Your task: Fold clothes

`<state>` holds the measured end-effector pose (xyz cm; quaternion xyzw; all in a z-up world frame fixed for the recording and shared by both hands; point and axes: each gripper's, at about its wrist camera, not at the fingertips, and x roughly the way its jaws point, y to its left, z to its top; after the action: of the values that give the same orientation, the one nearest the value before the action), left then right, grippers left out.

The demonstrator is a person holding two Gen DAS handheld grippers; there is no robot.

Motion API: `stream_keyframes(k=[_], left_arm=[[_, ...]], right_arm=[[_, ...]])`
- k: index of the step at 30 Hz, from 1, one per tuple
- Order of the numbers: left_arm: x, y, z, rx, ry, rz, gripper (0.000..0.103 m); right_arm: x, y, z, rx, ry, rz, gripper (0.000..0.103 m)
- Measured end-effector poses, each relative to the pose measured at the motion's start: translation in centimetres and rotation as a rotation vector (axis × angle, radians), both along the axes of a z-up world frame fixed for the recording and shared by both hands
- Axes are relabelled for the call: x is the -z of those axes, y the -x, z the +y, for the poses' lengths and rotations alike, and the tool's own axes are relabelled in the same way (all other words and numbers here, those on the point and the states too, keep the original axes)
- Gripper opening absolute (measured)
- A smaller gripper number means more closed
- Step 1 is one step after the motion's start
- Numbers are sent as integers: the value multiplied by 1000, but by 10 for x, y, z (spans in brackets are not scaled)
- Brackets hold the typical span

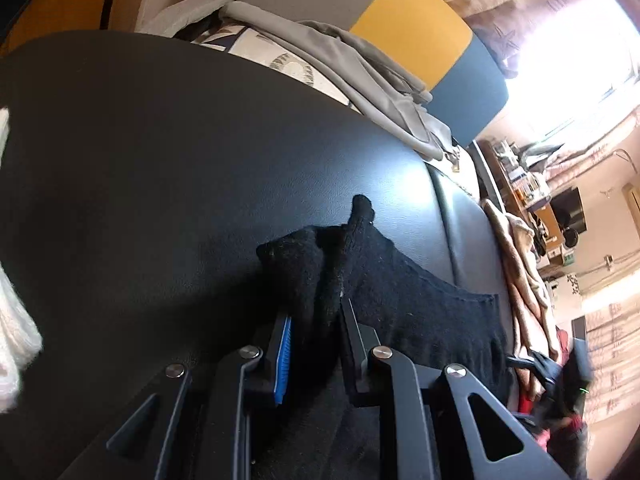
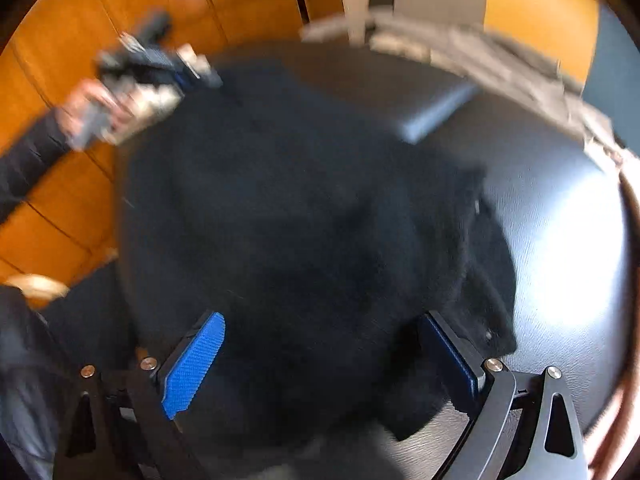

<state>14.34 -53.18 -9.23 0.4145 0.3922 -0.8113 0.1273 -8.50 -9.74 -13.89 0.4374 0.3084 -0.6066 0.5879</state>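
A black knitted garment (image 1: 420, 304) lies on the black leather surface (image 1: 180, 168). My left gripper (image 1: 314, 312) is shut on a bunched fold of this black garment, which sticks up between the blue-padded fingers (image 1: 285, 356). In the blurred right wrist view the same black garment (image 2: 320, 220) spreads over the dark surface (image 2: 560, 240). My right gripper (image 2: 320, 344) hovers over it, open, with its blue pads (image 2: 196, 364) wide apart and nothing pinched between them. At upper left of that view a person's hand holds the left gripper (image 2: 148, 76).
Grey clothes (image 1: 360, 64) are piled along the far edge of the leather surface, with a white knit item (image 1: 12, 320) at the left. A beige cloth (image 1: 520, 264) lies at the right. Orange wood flooring (image 2: 60, 200) lies beyond the surface edge.
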Motion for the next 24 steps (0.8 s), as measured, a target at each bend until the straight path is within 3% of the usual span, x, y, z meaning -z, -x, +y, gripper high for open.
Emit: stream_keyframes(k=[2, 11, 18, 24], left_arm=[[-11, -1, 9, 29, -17, 27, 19], [-66, 1, 71, 95, -144, 192, 17], [-96, 41, 116, 84, -154, 222, 15], [-101, 77, 157, 90, -206, 231, 14]], right_arm=[[9, -4, -1, -51, 18, 87, 102], [20, -4, 10, 19, 145, 113, 103], [24, -7, 15, 49, 198, 129, 103], [25, -7, 17, 52, 220, 123, 103]])
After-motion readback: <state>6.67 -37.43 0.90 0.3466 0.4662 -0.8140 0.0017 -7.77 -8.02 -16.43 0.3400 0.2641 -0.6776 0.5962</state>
